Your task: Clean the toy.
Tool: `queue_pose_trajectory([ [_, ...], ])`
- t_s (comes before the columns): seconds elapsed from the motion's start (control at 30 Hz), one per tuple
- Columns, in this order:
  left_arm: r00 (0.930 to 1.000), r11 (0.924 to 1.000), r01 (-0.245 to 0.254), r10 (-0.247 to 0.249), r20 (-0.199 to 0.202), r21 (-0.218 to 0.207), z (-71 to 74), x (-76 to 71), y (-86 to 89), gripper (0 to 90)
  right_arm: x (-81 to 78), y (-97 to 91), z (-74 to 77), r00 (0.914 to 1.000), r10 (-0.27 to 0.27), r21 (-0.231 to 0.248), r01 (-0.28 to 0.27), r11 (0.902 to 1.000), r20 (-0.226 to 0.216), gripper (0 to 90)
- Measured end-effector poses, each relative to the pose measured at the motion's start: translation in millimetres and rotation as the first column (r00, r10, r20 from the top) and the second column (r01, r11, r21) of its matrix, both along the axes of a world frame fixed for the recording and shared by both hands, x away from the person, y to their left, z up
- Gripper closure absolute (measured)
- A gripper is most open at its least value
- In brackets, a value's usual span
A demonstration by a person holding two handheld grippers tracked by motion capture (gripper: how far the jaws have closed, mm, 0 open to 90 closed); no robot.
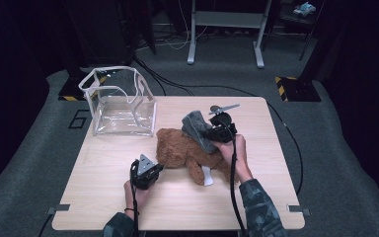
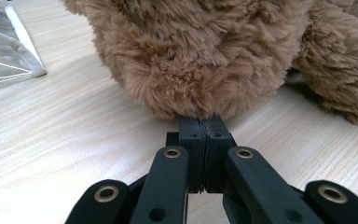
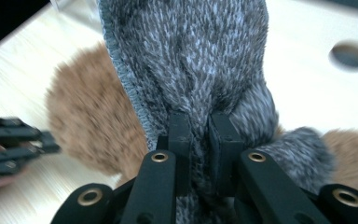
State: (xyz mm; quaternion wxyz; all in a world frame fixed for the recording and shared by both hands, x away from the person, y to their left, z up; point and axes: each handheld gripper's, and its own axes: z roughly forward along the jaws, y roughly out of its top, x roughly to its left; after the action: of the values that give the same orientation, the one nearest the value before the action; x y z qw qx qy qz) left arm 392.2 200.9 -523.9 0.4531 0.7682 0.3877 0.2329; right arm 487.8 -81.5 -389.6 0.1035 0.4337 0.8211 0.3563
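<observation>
A brown plush bear (image 1: 177, 148) lies in the middle of the wooden table (image 1: 103, 187). My right gripper (image 1: 217, 132) holds a grey fuzzy knitted garment (image 1: 196, 127) over the bear's upper part. In the right gripper view its jaws (image 3: 199, 123) are shut on a fold of the grey garment (image 3: 191, 56), with the bear (image 3: 88, 116) beneath. My left gripper (image 1: 147, 170) sits at the bear's left side. Its jaws (image 2: 204, 128) are shut, their tips against the bear's fur (image 2: 205, 56); I cannot tell whether any fur is pinched.
A clear plastic bag (image 1: 121, 101) with white trim stands open at the table's back left. A white tag (image 1: 207, 176) hangs from the bear near the front. A round hole (image 3: 352, 55) is in the tabletop. Cables and a desk frame (image 1: 224, 29) lie on the floor behind.
</observation>
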Motion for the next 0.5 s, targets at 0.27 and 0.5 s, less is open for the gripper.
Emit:
queue_pose_trajectory([
  [0.27, 1.0000, 1.0000, 0.002, -0.002, -0.001, 0.006, -0.1, -0.4, -0.5, 88.9, -6.0, 0.7, -8.4, 0.9998, -0.017, 0.004, 0.018, 0.9998, -0.008, 81.0],
  [0.5, 1.0000, 0.9999, 0.001, -0.001, -0.002, 0.010, -0.1, -0.3, -0.8, 89.0, -7.8, 4.2, -10.6, 0.9997, -0.019, -0.006, 0.019, 0.9998, 0.016, 81.3],
])
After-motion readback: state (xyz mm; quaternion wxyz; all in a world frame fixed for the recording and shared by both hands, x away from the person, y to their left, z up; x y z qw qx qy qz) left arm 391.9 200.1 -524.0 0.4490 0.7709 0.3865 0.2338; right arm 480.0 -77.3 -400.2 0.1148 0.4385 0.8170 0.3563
